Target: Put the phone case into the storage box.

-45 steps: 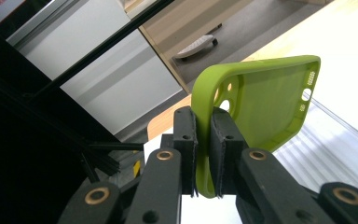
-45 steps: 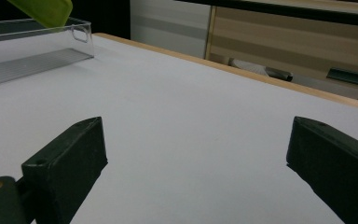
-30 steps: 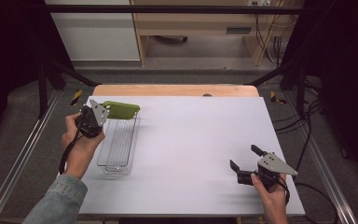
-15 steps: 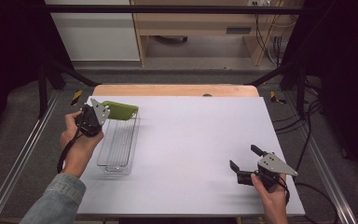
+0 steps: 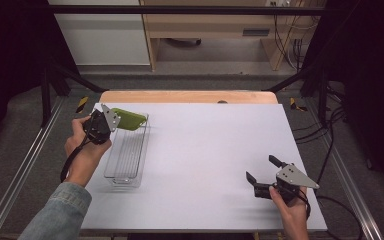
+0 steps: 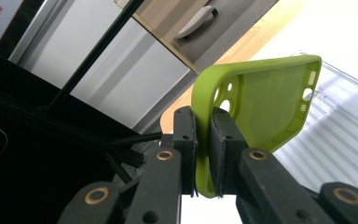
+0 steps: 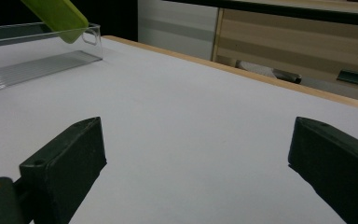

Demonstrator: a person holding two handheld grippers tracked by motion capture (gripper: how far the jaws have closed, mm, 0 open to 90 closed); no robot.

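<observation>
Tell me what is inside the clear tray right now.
The clear tray shows only its ribbed bottom; nothing lies in it. The green phone case, clamped in the left hand-held gripper, hangs over its far end. The hand and hand-held gripper hide that far corner.

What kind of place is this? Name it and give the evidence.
Probably a lab bench set up for recording handling tasks: a white table inside a black frame, cables trailing over grey carpet, and a hand-held left tool pinching a green phone case over a clear tray.

Matt green rubbery case (image 6: 261,102), clear ribbed-plastic tray (image 5: 127,155)
</observation>
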